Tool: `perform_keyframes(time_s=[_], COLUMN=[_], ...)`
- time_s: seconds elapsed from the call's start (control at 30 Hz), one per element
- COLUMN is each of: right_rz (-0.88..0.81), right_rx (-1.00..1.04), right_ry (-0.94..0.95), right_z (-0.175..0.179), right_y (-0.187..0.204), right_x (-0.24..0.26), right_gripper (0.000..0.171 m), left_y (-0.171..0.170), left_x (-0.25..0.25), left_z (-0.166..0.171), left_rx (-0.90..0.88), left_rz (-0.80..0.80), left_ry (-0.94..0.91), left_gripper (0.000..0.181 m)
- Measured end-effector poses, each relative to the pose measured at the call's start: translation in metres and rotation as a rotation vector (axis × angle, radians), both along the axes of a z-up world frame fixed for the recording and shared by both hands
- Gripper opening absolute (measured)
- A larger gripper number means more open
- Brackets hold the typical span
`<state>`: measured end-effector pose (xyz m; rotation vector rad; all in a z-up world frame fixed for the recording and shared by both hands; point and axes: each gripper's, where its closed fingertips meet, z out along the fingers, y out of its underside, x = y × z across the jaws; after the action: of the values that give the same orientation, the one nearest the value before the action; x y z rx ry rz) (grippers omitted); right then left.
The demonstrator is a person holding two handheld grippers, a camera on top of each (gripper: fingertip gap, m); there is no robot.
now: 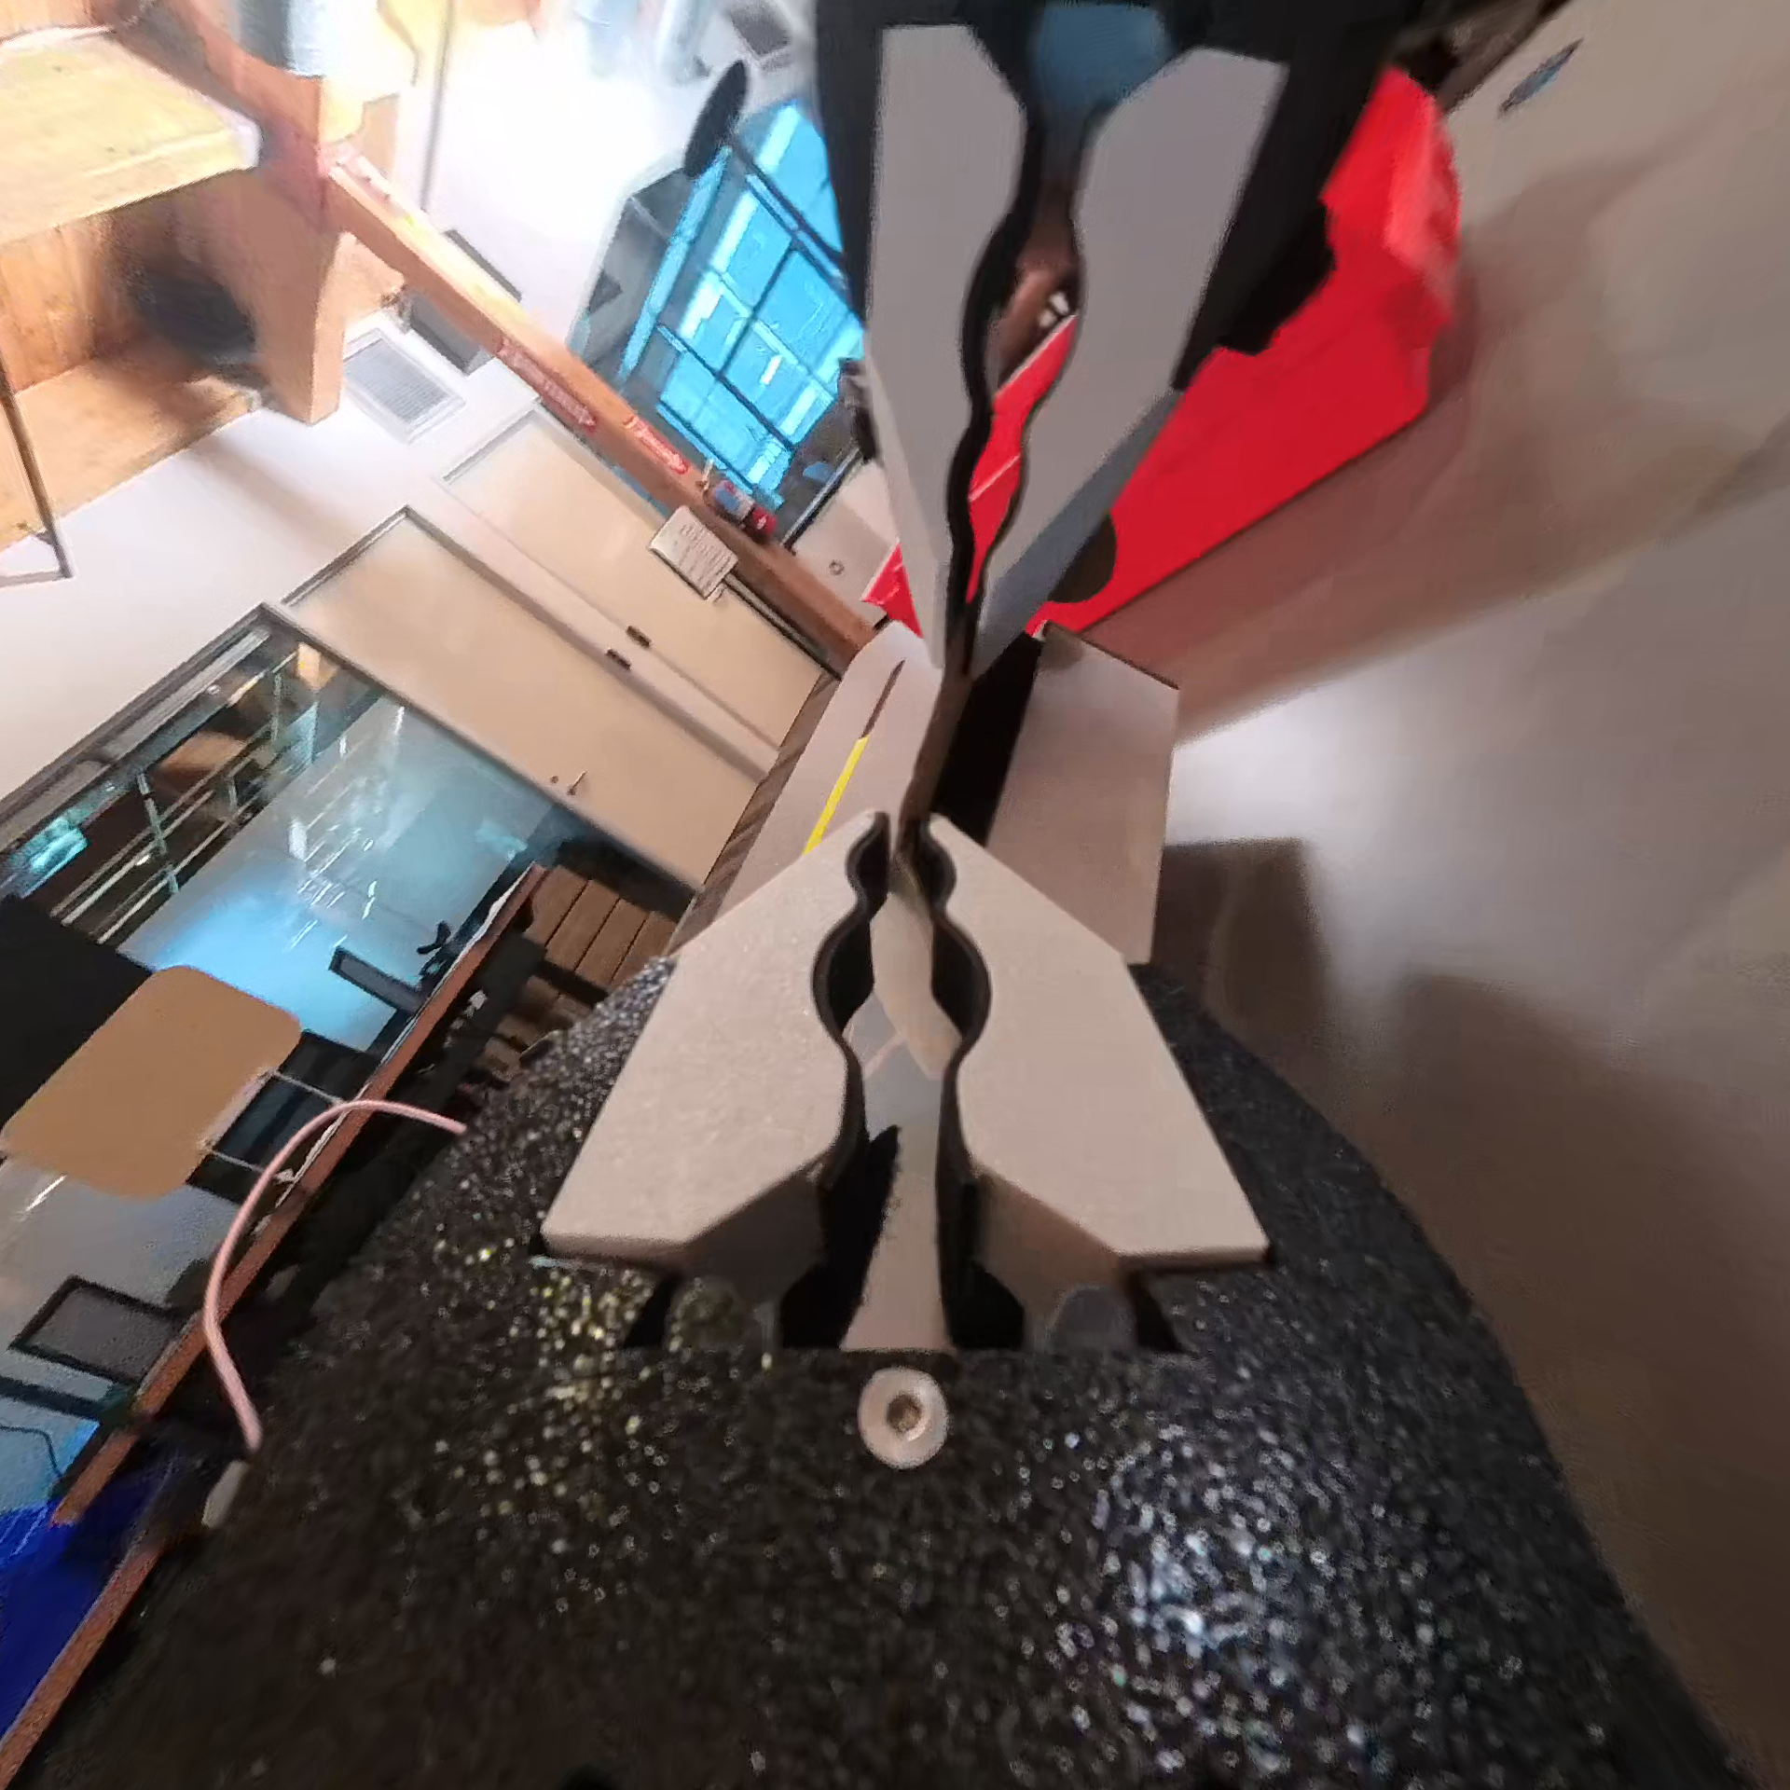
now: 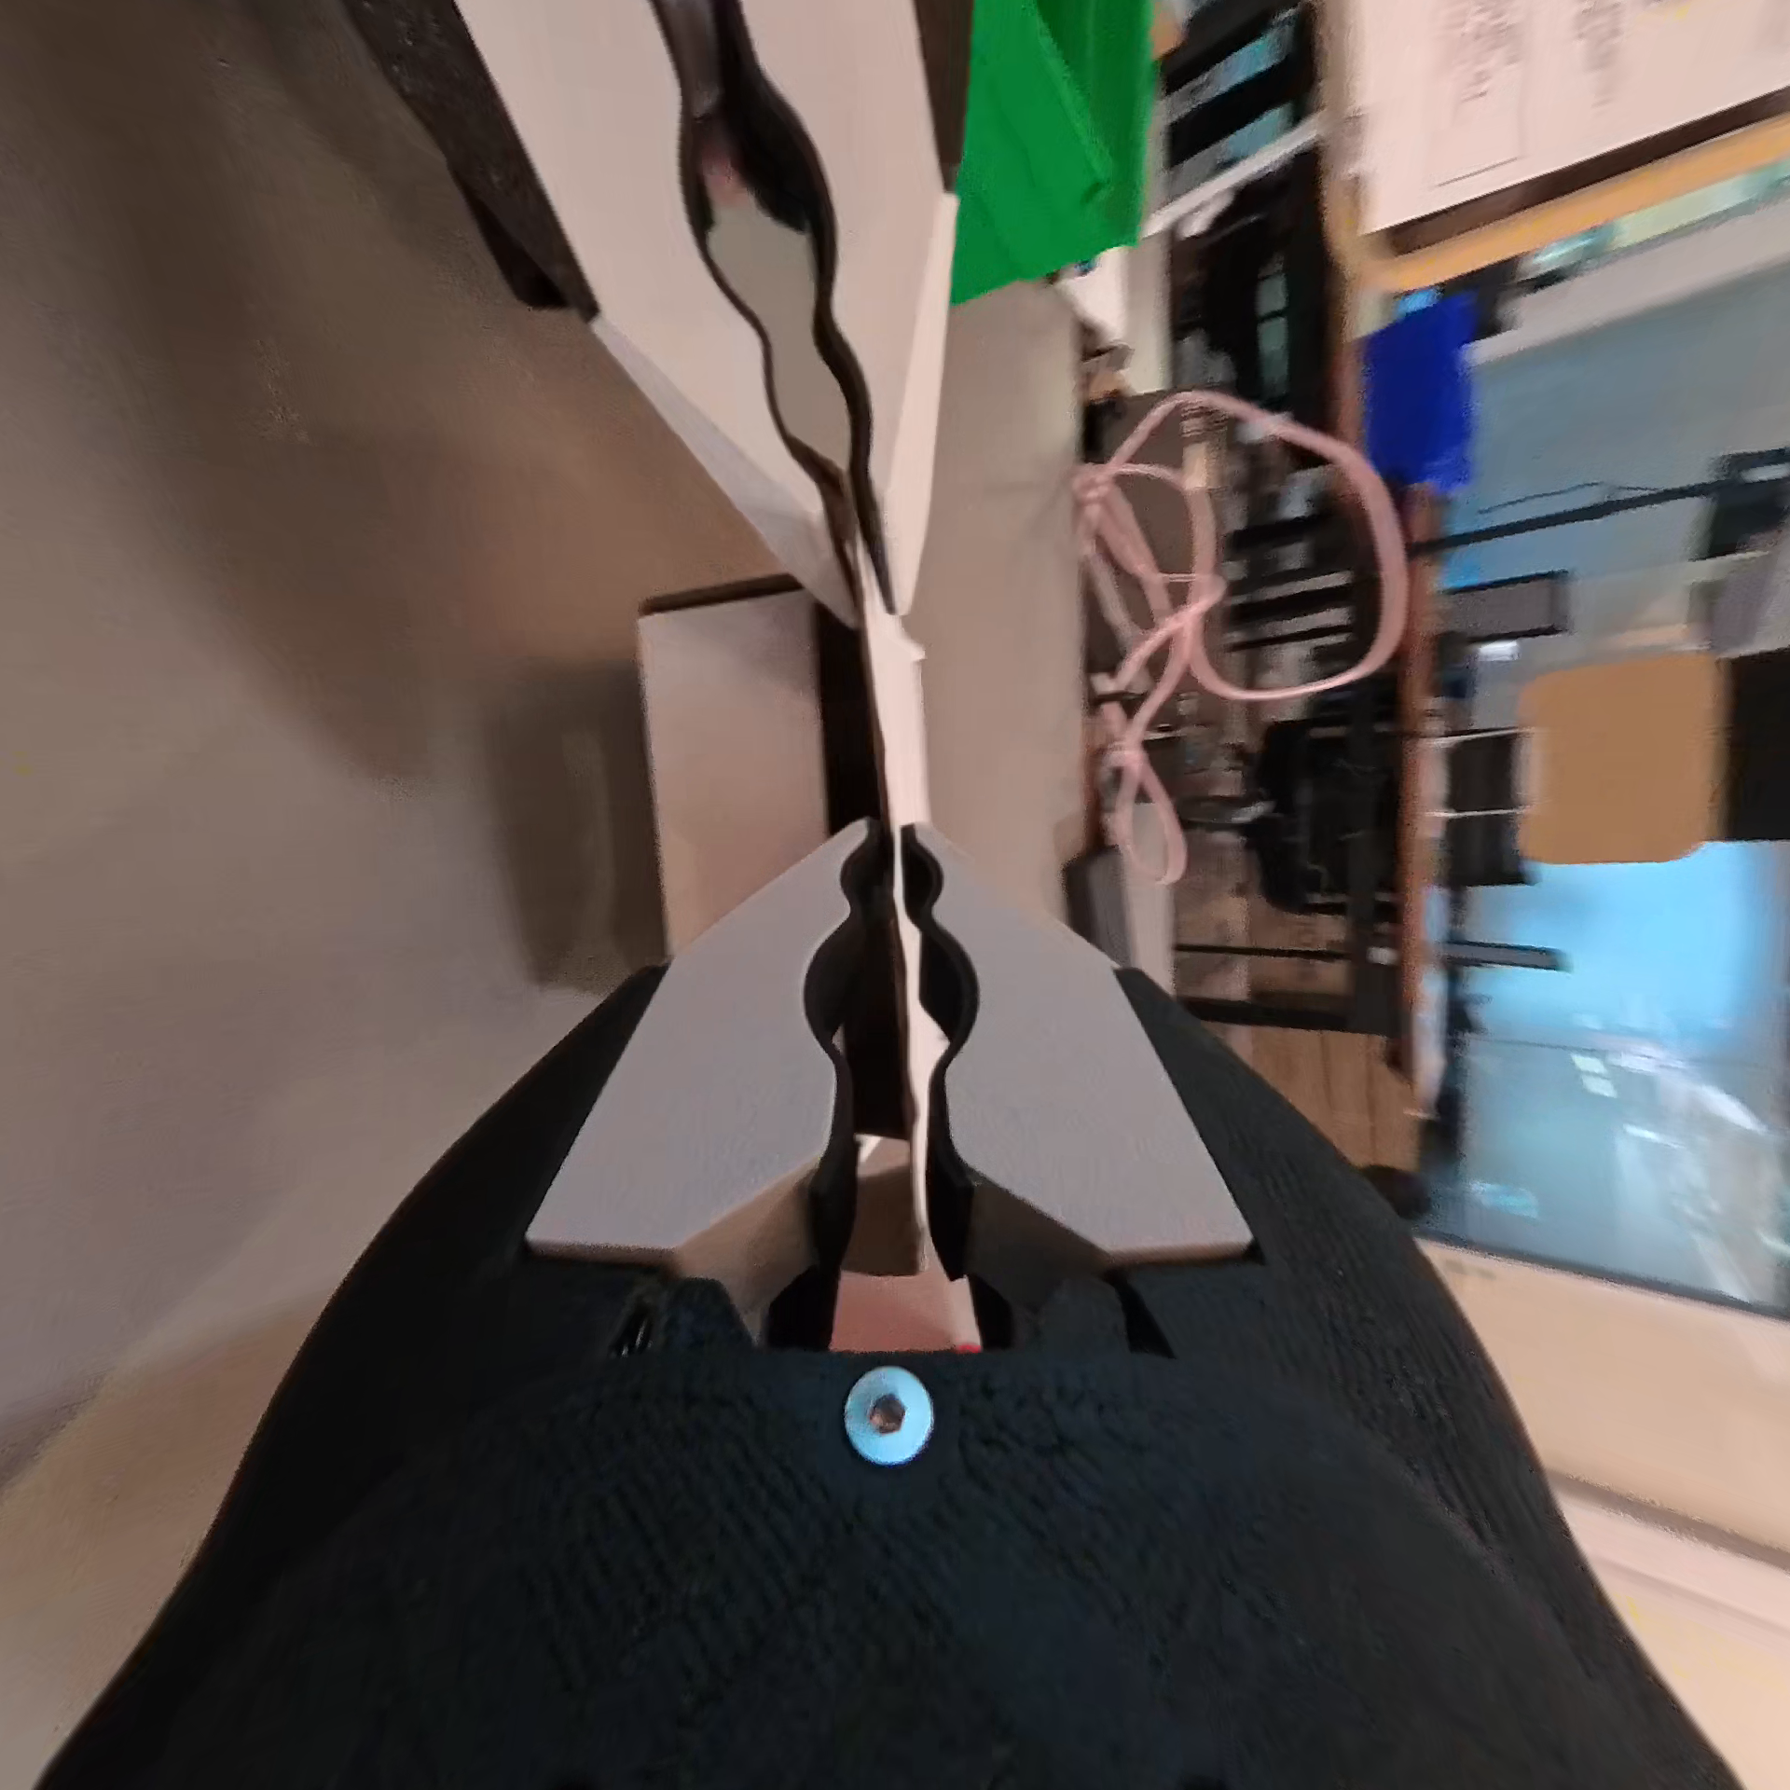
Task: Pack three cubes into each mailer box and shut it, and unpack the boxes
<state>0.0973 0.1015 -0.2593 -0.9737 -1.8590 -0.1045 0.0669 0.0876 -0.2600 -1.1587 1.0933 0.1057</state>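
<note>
The left tongs are nearly closed, their wavy grey fingers pinching a thin edge of white cardboard that runs between them. The right tongs are in the same state, clamped on a thin white panel seen edge-on between their pads. Each wrist view also shows the other tongs coming in from the top of the picture and biting the same sheet, so the two grips face one another along one flap of a white mailer box.

Holding the flap from both ends seems meant to keep the card flat and steer it as one piece; whether the flap is being folded down to shut the box or lifted to open it, I cannot tell from this moment.

The white mailer box stands on the pale counter, directly ahead of both tongs, with a dark gap showing between its upright walls. Its inside is hidden, so any cubes there cannot be confirmed. Behind it in the left wrist view lies a red mailer box, just beyond the white one, its contents also out of sight. The right wrist view shows a green box at the top, beside the far tongs; it is blurred, and what it holds cannot be seen. No loose cubes show in either view.
</note>
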Motion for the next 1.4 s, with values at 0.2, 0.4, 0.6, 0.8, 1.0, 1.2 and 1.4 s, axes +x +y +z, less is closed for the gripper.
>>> perform_keyframes(time_s=[0.2, 0.4, 0.6, 0.8, 1.0, 1.2, 1.4], right_rz=[0.157, 0.044, -0.017, 0.029, 0.040, 0.037, 0.043], right_rx=[0.305, 0.184, 0.163, 0.155, 0.095, 0.100, 0.099], right_ry=[0.147, 0.139, 0.112, 0.084, 0.103, 0.119, 0.138], right_z=[-0.018, -0.062, -0.068, -0.078, -0.080, -0.080, -0.079], right_y=[-0.037, -0.011, 0.011, 0.005, 0.003, 0.002, 0.000], right_x=[0.001, -0.004, -0.015, -0.017, -0.013, -0.010, -0.011], right_gripper=[0.003, 0.061, 0.054, 0.014, 0.011, 0.010, 0.010], left_y=[0.009, 0.006, 0.004, 0.008, 0.051, 0.117, 0.158], left_x=[-0.008, 0.000, -0.001, -0.011, -0.038, -0.076, -0.103], left_z=[0.005, 0.000, 0.006, 0.030, 0.057, 0.049, -0.006], left_rx=[-0.064, -0.078, -0.081, -0.066, -0.096, -0.328, -0.570], left_rz=[0.064, 0.041, 0.030, 0.069, 0.230, 0.362, 0.436], left_ry=[-0.048, -0.014, -0.040, -0.161, -0.177, -0.253, -0.416], left_gripper=[0.001, 0.001, 0.001, 0.002, 0.003, 0.006, 0.007])
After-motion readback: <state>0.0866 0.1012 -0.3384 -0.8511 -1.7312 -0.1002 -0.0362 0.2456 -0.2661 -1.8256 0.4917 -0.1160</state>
